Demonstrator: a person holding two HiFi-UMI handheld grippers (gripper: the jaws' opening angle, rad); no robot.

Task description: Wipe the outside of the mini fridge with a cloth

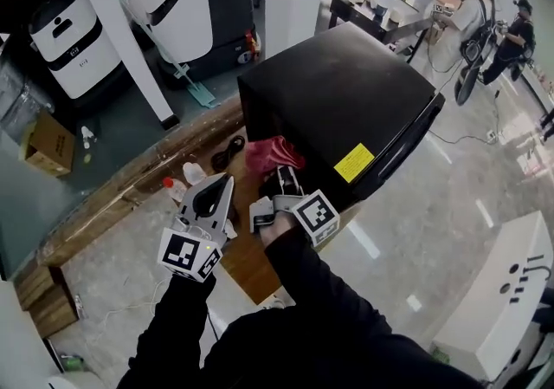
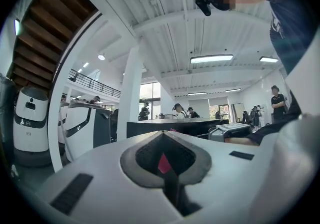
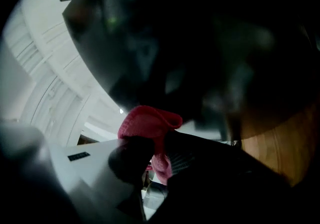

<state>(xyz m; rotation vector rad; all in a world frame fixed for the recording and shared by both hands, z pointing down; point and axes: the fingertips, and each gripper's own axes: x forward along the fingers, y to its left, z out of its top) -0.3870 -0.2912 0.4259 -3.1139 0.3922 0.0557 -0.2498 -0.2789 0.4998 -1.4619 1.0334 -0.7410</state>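
The black mini fridge point(image 1: 346, 93) stands on a wooden table point(image 1: 251, 262), with a yellow label point(image 1: 354, 162) on its near side. A red cloth point(image 1: 273, 156) is bunched against the fridge's lower left corner. My right gripper point(image 1: 282, 181) is shut on it. In the right gripper view the cloth point(image 3: 150, 123) sticks out between the jaws of my right gripper point(image 3: 152, 155), close under the dark fridge wall point(image 3: 200, 43). My left gripper point(image 1: 215, 190) hangs just left of the right one, shut and holding nothing. In its own view my left gripper point(image 2: 165, 170) points at the fridge point(image 2: 175, 127).
A white bottle point(image 1: 176, 189) and a coiled black cable point(image 1: 229, 152) lie on the table left of the fridge. White robots point(image 1: 69, 41) and a pillar point(image 1: 121, 32) stand at the back left, by a cardboard box point(image 1: 48, 145). People point(image 1: 518, 32) stand back right. A white unit point(image 1: 511, 292) sits lower right.
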